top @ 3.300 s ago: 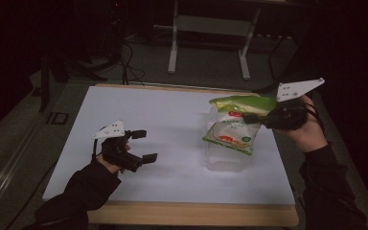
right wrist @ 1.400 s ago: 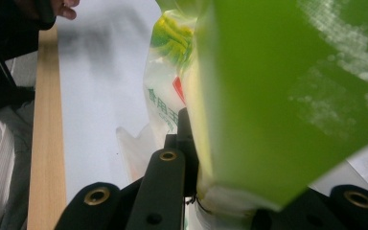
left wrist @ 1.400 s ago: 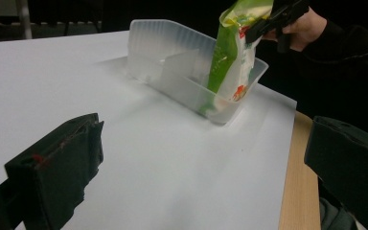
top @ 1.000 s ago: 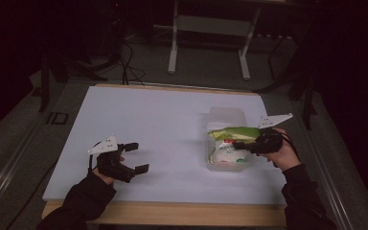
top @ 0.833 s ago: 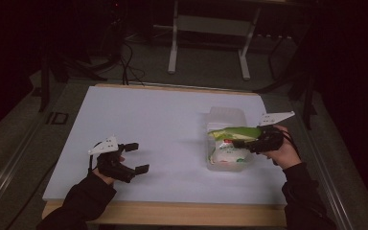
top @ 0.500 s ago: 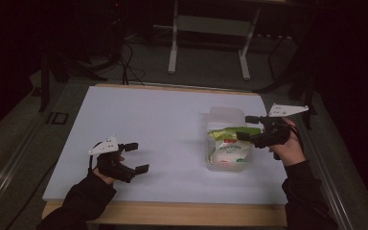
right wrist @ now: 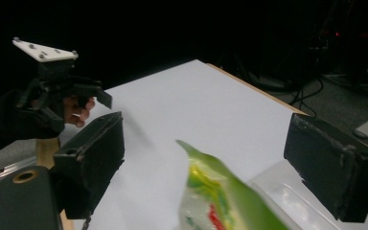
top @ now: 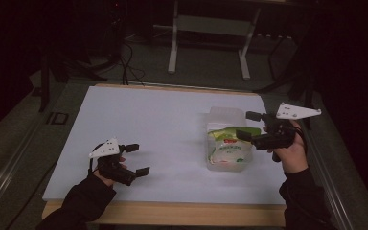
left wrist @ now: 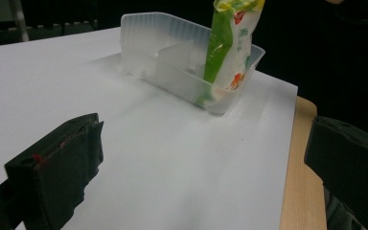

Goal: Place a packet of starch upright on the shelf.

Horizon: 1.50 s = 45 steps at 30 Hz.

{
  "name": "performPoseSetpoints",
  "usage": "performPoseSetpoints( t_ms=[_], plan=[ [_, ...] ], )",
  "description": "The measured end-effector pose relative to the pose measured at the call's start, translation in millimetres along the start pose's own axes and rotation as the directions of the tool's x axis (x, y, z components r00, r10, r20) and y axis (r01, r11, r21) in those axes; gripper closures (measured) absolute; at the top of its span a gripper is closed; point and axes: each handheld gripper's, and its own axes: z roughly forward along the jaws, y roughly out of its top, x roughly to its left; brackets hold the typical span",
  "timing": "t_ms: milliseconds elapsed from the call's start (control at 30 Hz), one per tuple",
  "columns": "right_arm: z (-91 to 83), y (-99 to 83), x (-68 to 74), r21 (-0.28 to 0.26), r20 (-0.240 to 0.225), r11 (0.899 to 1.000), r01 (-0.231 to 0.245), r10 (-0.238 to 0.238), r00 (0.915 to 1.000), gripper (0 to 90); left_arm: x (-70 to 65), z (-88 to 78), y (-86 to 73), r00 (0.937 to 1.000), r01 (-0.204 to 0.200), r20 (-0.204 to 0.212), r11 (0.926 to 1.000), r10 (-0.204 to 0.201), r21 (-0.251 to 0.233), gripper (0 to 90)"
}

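2 hand-held grippers wide open, empty: right (top: 248, 125) over bag (top: 230, 148), left (top: 138, 159) near table edge (top: 172, 213)

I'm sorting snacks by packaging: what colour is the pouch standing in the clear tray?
The pouch is green and white, with yellow at the top and small red print; the left gripper view shows it best.

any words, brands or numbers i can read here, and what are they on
No text here can be read.
Snack bag standing in the clear plastic bin: a red logo patch and green print on its white front, too blurred to read.
Same bag in the left gripper view: small green characters and a red mark, too small to read.
Nothing is printed on the white table sheet or the tongs.
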Motion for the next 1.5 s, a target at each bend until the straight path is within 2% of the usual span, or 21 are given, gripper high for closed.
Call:
performPoseSetpoints(
  t_ms=[167, 333, 367, 467, 633, 733, 800, 1100, 1267, 1400, 1500],
  plan=[
    [1.6, -4.8, 17.7, -0.011, -0.022, 1.000, 0.023, -0.023, 0.9995, 13.8, -2.4, -1.8, 0.1, 0.9998, -0.019, -0.001, 0.9998, 0.019, -0.011, 0.3],
    [6.2, -12.5, 31.4, -0.014, -0.030, 1.000, 0.016, -0.017, 0.9994, 13.8, -4.1, -2.7, 0.5, 0.9994, -0.035, -0.005, 0.9993, 0.035, -0.014, 0.2],
    [8.4, -15.9, 36.2, -0.009, -0.044, 1.000, 0.017, -0.018, 0.9989, 13.8, -4.6, -2.6, 0.5, 0.9994, -0.034, -0.002, 0.9993, 0.034, -0.015, 0.2],
    [15.0, -25.7, 47.5, -0.002, -0.042, 1.000, 0.029, -0.029, 0.9987, 13.8, -5.5, -2.6, 0.2, 0.9993, -0.037, 0.003, 0.9993, 0.037, -0.010, 0.2],
    [23.9, -41.3, 60.5, 0.000, -0.034, 1.000, 0.016, -0.016, 0.9993, 13.8, -6.0, -3.1, -0.1, 0.9987, -0.050, 0.005, 0.9987, 0.050, -0.007, 0.2],
    [26.7, -47.3, 67.9, -0.003, -0.018, 1.000, 0.029, -0.029, 0.9994, 14.0, -6.7, -3.6, -0.2, 0.9982, -0.058, 0.010, 0.9983, 0.059, -0.007, 0.2],
    [27.9, -51.3, 72.1, -0.011, -0.006, 1.000, 0.022, -0.022, 0.9997, 14.1, -7.2, -4.1, -0.5, 0.9982, -0.058, 0.016, 0.9983, 0.058, -0.009, 0.2],
    [32.4, -77.5, 78.9, 0.012, 0.013, 0.999, -0.047, 0.047, 0.9988, 14.1, -8.8, -4.0, -1.4, 0.9976, -0.064, 0.027, 0.9979, 0.064, -0.002, 0.2],
    [33.6, -92.5, 78.4, 0.024, 0.046, 0.997, -0.068, 0.067, 0.9967, 14.0, -8.8, -3.6, -2.5, 0.9974, -0.067, 0.028, 0.9977, 0.067, 0.006, 0.2],
    [32.5, -100.9, 78.4, 0.022, 0.046, 0.996, -0.082, 0.081, 0.9957, 13.8, -8.9, -3.7, -2.8, 0.9973, -0.067, 0.031, 0.9978, 0.066, 0.004, 0.2],
    [32.3, -105.8, 79.3, 0.038, 0.057, 0.997, -0.071, 0.069, 0.9960, 13.7, -8.7, -3.4, -3.5, 0.9976, -0.062, 0.032, 0.9980, 0.062, 0.006, 0.2]
  ],
)
